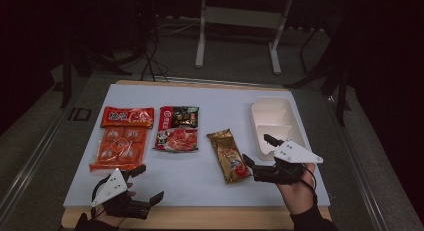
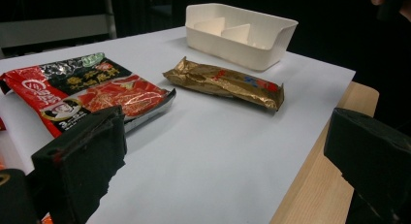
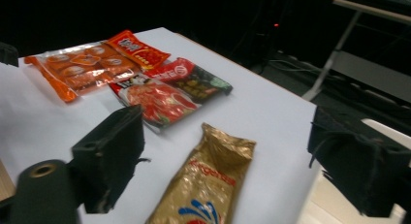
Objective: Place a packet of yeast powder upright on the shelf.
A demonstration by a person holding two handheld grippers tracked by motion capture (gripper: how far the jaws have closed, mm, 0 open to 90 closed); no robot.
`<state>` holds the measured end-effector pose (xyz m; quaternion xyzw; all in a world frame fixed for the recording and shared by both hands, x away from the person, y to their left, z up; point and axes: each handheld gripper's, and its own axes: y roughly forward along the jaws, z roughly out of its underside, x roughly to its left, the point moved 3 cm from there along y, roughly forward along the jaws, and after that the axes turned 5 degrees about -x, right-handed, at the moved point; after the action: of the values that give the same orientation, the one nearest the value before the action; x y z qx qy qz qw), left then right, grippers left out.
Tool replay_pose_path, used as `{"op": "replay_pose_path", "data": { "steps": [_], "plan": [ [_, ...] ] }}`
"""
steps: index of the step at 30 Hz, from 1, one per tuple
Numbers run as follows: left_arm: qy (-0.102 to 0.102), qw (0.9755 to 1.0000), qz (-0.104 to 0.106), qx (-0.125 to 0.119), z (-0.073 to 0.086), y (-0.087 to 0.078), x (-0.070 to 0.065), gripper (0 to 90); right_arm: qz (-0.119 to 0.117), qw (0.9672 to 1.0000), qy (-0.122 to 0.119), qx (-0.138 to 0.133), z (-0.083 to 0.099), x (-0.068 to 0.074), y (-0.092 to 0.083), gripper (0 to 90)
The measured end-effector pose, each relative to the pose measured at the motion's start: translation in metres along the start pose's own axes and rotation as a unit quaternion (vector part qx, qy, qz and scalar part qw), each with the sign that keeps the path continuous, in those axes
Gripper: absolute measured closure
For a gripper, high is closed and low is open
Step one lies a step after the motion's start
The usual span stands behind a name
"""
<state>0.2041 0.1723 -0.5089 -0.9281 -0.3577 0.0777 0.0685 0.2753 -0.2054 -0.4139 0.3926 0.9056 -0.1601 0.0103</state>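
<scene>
Right gripper (image 1: 256, 152), jaws spread and empty, sits at 3 o'clock of the crinkled gold foil snack packet (image 1: 229, 155), near it. Left gripper (image 1: 146, 183) also spread, empty, at 7 o'clock.

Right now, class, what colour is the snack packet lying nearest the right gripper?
Gold, with red and blue print: the snack packet, clearest in the right gripper view.

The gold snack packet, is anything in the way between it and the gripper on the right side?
Nothing visible. The right gripper, jaws open, sits just beside the gold packet, with bare white mat between them. The white bin stands on its far side.
</scene>
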Motion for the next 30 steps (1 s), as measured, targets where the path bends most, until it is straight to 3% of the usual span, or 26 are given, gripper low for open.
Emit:
{"op": "replay_pose_path", "data": {
  "steps": [1,7,10,15,18,19,20,22,30],
  "plan": [
    [0.0,1.0,0.0,0.0,0.0,0.0,0.0,1.9,-0.011,0.9999,0.0,0.006,-0.002,0.0,0.009,13.8],
    [0.0,1.0,0.0,0.002,0.0,0.0,0.001,1.9,-0.02,0.9997,-0.006,0.013,-0.007,-0.005,0.028,16.6],
    [0.0,1.0,0.001,0.002,0.0,0.0,0.0,1.9,-0.033,0.9994,0.008,0.006,-0.01,-0.01,0.039,13.6],
    [-0.001,1.0,0.002,0.002,0.0,0.0,0.0,1.9,-0.029,0.9993,0.014,0.02,-0.013,-0.018,0.059,12.6],
    [-0.002,1.0,0.002,0.002,0.0,0.0,0.0,1.9,-0.025,0.9988,0.035,0.024,-0.012,-0.024,0.071,11.5],
    [-0.002,1.0,0.003,0.003,0.0,0.0,0.0,1.9,-0.021,0.9977,0.047,0.043,-0.011,-0.028,0.079,10.6],
    [-0.002,1.0,0.004,0.003,0.001,0.0,0.0,1.9,-0.021,0.9977,0.047,0.043,-0.011,-0.028,0.079,10.6],
    [-0.002,1.0,0.005,0.003,0.001,0.0,0.0,1.9,-0.02,0.996,0.07,0.053,-0.006,-0.032,0.09,10.2],
    [-0.006,1.0,0.007,0.004,0.001,0.0,0.0,1.9,-0.014,0.9912,0.096,0.09,0.007,-0.04,0.119,10.3]
  ]
}}
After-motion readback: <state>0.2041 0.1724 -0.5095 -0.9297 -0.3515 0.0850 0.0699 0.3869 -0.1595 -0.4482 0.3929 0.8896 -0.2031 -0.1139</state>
